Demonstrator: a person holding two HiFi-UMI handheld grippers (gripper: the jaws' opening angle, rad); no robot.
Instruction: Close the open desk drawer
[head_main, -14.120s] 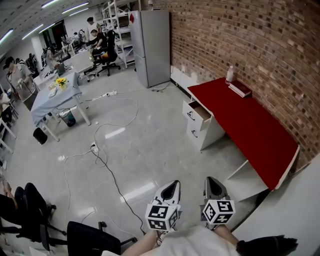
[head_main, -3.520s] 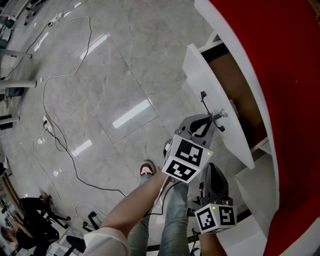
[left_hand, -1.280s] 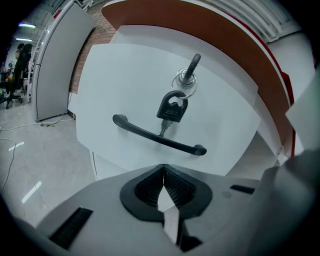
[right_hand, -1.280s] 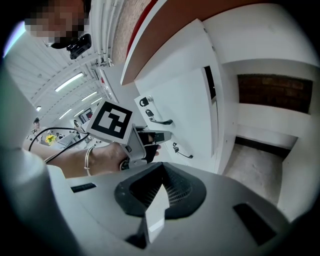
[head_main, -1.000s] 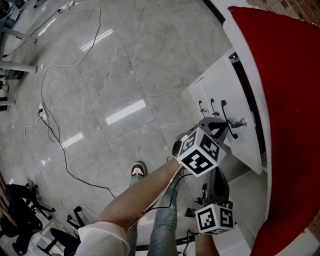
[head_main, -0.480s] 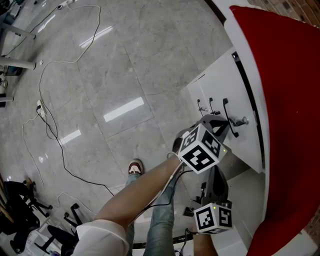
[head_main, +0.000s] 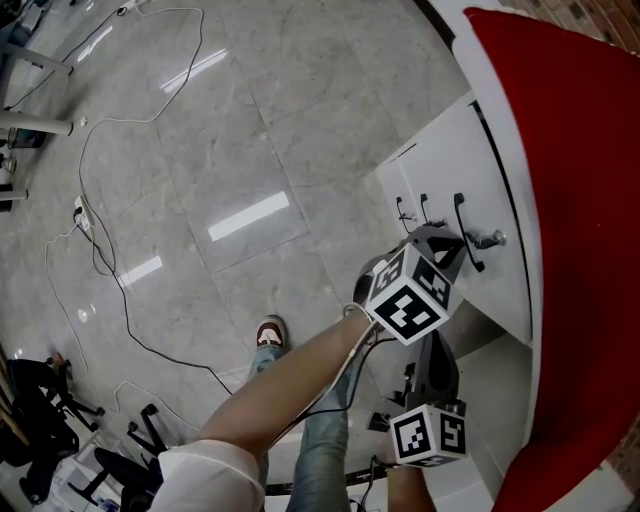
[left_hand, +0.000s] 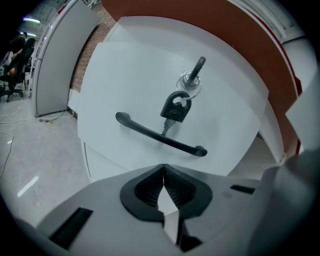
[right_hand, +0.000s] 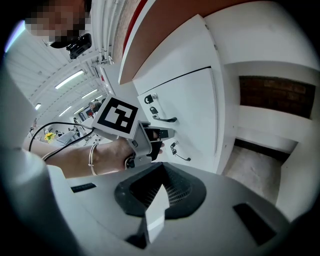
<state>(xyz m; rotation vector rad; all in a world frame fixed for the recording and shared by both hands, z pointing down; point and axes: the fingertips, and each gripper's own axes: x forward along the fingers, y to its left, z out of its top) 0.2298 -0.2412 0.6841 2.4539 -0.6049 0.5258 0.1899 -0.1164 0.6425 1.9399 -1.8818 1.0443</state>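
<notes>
Drawer (left_hand: 127, 75) now flush; left claw (left_hand: 163, 169), jaws together, faces handle (left_hand: 160, 135) and key (left_hand: 175, 108).

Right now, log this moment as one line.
top drawer: front flush, looks closed | left gripper: shut, empty, facing drawer handle, not gripping it | right gripper: shut, empty, away from drawer

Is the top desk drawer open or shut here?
Shut, or very nearly: in the head view the top drawer front lies level with the lower drawer fronts, and no interior shows.
</notes>
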